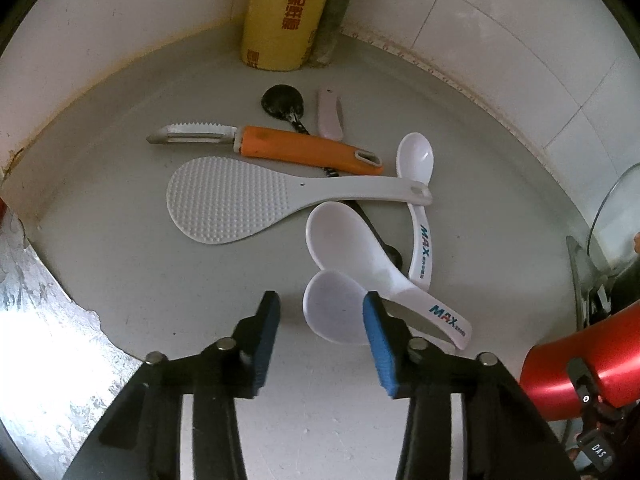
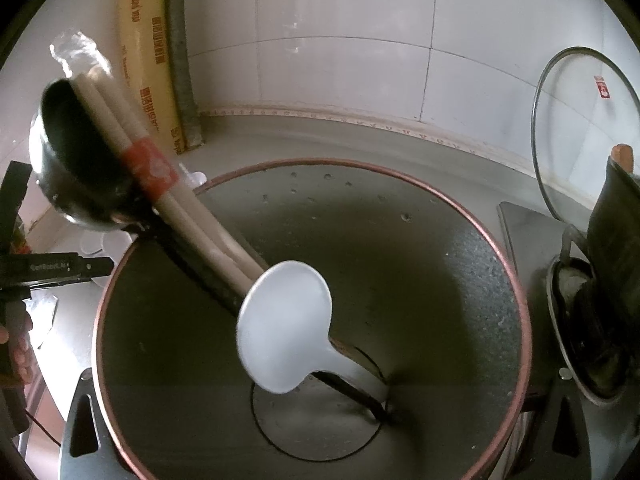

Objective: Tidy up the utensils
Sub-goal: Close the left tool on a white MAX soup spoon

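Observation:
Loose utensils lie on the grey counter (image 1: 120, 280): an orange-handled peeler (image 1: 304, 148), a white rice paddle (image 1: 224, 200), two white MAX spoons (image 1: 352, 248) (image 1: 416, 160), a black spoon (image 1: 282, 100) and a small white handle (image 1: 330, 114). My left gripper (image 1: 322, 300) stands open over a third white spoon's bowl (image 1: 332, 312), which touches only the right blue pad (image 1: 380, 336). My right gripper (image 2: 322, 420) flanks the red container (image 2: 400, 280), apparently clamped on its wall. In the container lean a black ladle (image 2: 76, 160), banded chopsticks (image 2: 152, 168) and a white paddle (image 2: 284, 320).
A yellow cling-film box (image 1: 280, 20) and a grey pipe (image 1: 336, 20) stand in the tiled corner. Crinkled foil (image 1: 40, 320) lies at the left. A glass lid (image 2: 580, 140) leans on the wall beside a dark vessel (image 2: 612, 240). A hand (image 2: 16, 352) shows at the left edge.

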Demonstrator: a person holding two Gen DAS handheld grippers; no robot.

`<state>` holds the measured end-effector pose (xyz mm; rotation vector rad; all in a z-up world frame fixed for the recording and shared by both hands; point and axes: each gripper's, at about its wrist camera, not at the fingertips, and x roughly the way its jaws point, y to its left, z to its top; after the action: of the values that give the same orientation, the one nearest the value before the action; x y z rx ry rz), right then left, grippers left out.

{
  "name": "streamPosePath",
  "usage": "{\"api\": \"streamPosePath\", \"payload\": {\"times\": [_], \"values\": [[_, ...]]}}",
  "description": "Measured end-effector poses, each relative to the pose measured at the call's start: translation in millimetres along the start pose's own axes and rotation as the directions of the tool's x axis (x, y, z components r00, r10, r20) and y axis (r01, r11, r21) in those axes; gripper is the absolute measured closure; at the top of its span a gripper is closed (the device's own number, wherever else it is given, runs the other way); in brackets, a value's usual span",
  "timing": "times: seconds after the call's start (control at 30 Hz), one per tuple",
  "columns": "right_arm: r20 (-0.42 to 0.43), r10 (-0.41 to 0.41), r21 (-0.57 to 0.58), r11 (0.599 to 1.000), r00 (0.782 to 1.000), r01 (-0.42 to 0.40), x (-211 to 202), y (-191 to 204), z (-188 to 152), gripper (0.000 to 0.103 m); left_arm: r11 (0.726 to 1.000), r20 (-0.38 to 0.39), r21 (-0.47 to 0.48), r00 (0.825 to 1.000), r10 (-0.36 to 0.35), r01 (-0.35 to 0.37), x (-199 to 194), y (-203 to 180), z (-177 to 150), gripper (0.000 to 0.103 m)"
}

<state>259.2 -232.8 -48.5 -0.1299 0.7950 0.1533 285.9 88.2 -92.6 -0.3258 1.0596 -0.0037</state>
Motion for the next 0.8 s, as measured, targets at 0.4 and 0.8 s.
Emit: {"api": "streamPosePath", "payload": {"times": [0.4, 0.8], "values": [[-0.005, -0.005, 0.004, 1.0, 1.0, 0.005, 0.3, -1.7, 1.0, 0.0, 1.0, 0.015, 0.001, 1.0, 0.018, -0.018, -0.2, -0.7, -2.1, 0.09], [-0.012, -0.002, -0.001, 1.0, 1.0, 0.002, 1.2, -0.9, 0.1, 0.0, 1.0, 0.043, 0.009, 0.999, 0.02, -0.02, -6.8, -2.8, -2.1, 0.097]]}}
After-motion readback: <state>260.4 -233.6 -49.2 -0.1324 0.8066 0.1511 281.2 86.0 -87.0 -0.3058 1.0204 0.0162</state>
